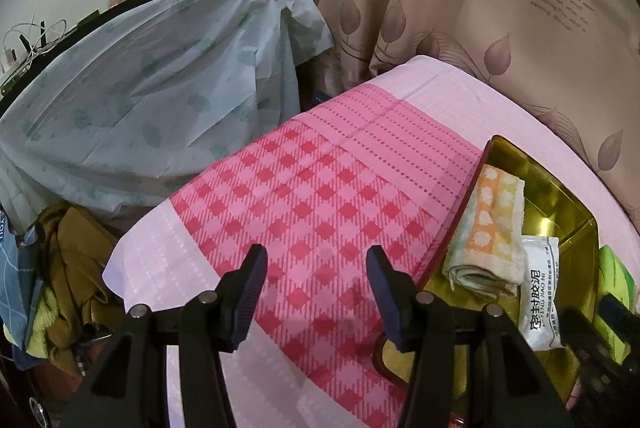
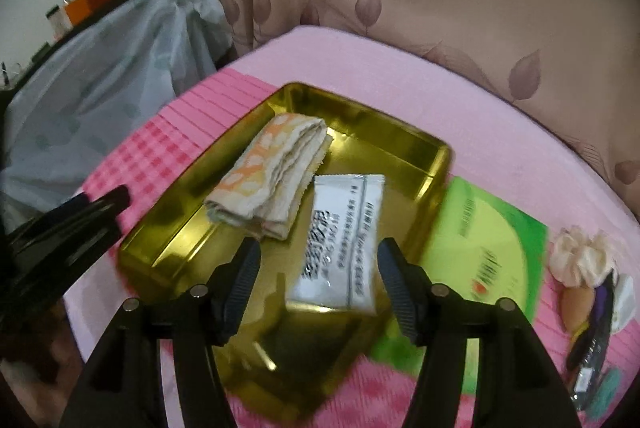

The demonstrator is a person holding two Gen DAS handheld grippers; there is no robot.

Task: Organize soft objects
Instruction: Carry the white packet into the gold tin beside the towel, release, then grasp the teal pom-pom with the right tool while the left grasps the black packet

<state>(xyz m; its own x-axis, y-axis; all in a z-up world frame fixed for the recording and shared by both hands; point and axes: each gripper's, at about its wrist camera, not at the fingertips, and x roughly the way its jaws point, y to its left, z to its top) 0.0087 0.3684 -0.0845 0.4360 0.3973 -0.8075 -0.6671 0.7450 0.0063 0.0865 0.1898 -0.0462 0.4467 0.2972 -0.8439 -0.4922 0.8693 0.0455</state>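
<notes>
We hold the right gripper point(image 2: 316, 268) above the gold tray point(image 2: 400, 131), with its fingers spread wide and nothing between them. In the tray lie a folded towel point(image 2: 268, 175) with orange and yellow dots and, just beside it, a white sachet point(image 2: 340, 240). A green packet point(image 2: 484, 240) rests on the pink checked cloth point(image 1: 304, 203) beside the tray, and a cream scrunchie point(image 2: 582, 256) lies further right. Our left gripper point(image 1: 316, 288) hovers over the cloth, left of the tray, fingers also spread and empty.
</notes>
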